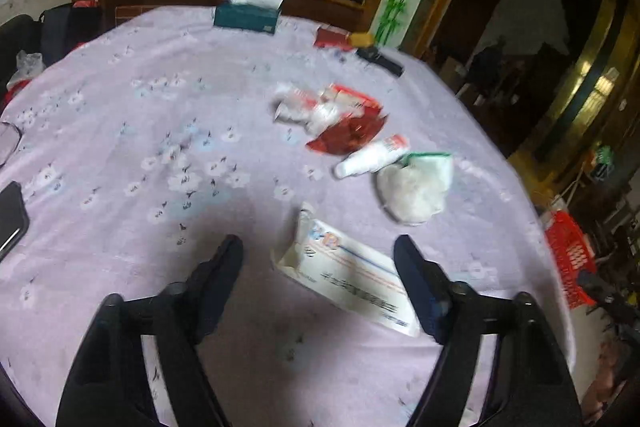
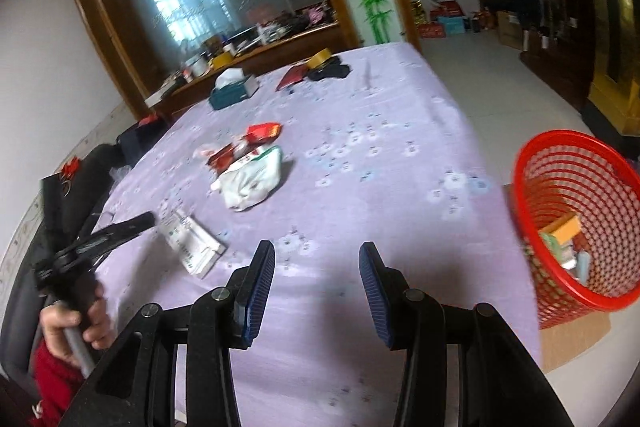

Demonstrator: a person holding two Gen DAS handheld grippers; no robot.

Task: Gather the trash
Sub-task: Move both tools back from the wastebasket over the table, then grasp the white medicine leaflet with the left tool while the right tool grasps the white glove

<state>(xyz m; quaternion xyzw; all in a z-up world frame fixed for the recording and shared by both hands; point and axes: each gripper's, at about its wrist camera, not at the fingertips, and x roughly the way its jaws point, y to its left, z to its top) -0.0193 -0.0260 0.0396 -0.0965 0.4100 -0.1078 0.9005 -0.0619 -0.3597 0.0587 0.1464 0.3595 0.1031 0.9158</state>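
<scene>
**Reaching for litter on a lilac tablecloth**

Hovering over the flowered lilac tablecloth (image 1: pixel 120 131), the left gripper (image 1: pixel 318 255) holds its jaws apart, a flat white printed packet (image 1: pixel 352 279) lying between them, untouched. The right gripper (image 2: pixel 316 263) also gapes, empty. A crumpled white plastic bag (image 1: pixel 416 187), small white bottle (image 1: pixel 372 157) and red wrappers (image 1: pixel 348 131) lie mid-table. A red mesh plastic basket (image 2: pixel 576 219) stands beside the table.

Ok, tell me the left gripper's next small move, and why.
Probably ease the left gripper down and close on the white packet: the packet lies flat on the cloth between its open jaws, untouched. The basket stands past the table's edge.
</scene>
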